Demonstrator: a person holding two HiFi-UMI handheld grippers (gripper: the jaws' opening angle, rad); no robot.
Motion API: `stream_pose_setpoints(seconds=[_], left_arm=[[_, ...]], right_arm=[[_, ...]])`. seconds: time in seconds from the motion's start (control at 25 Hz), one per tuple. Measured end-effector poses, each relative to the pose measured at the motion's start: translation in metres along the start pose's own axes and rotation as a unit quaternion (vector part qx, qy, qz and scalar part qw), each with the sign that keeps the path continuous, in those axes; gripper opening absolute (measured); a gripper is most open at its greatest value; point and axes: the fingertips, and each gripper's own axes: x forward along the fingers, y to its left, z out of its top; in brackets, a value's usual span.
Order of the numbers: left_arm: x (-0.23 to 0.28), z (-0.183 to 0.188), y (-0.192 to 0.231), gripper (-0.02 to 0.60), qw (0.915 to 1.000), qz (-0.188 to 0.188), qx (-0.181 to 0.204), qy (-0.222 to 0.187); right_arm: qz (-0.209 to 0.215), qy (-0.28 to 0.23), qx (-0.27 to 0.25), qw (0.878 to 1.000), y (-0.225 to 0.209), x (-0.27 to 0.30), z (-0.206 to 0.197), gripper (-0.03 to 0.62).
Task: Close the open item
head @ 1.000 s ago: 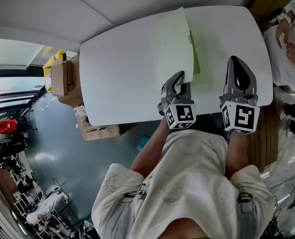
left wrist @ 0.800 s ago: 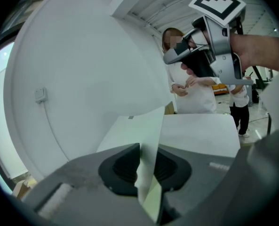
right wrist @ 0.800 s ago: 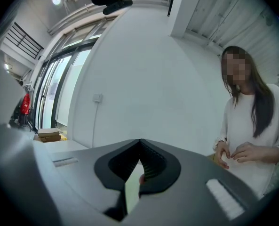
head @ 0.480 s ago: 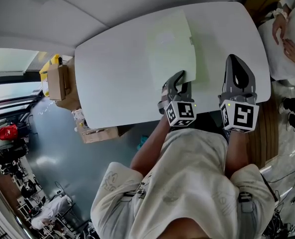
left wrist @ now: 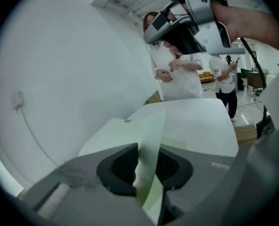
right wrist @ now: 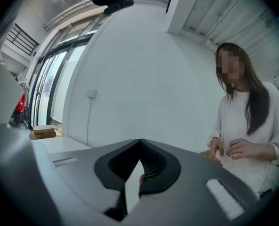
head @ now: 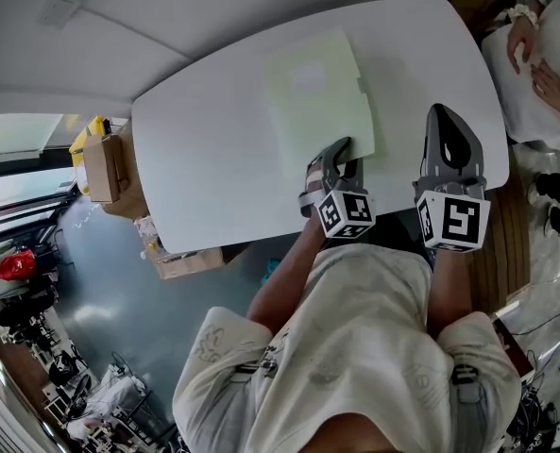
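One pale green folder (head: 317,97) lies on the white worktop (head: 204,159), cover down, looks closed. Left gripper (head: 341,149) at its near corner: jaws narrowly apart, just been opening, cover edge loose between them. Right gripper (head: 447,119) just beside the folder: jaws together, empty.

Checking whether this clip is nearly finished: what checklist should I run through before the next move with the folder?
1. Folder lies flat on the table: ok, in the head view.
2. Left gripper free of the folder: not ok; its jaws have just been opening, but the cover's edge stands between them.
3. Right gripper empty: ok, jaws together.
4. Right gripper apart from the folder: ok.
5. Bystander's hands off the folder: ok, beyond the table's far corner.
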Motion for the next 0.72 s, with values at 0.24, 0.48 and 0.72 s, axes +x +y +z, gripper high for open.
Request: stream_pose_setpoints(seconds=[0.24,0.48,0.72], left_arm=[[0.009,-0.004,-0.01,0.086,0.9997,-0.01,0.019,0.014],[0.018,-0.012,-0.02,0.101,0.9979,-0.038,0.037,0.038],[0.026,-0.017,-0.029,0.111,0.9954,-0.053,0.063,0.048]], right_arm=[[-0.001,0.004,0.002,1.0,-0.004,0.004,-0.004,0.002],[-0.002,0.008,0.008,1.0,-0.007,0.011,-0.009,0.002],[-0.002,0.012,0.009,1.0,-0.012,0.013,-0.014,0.002]])
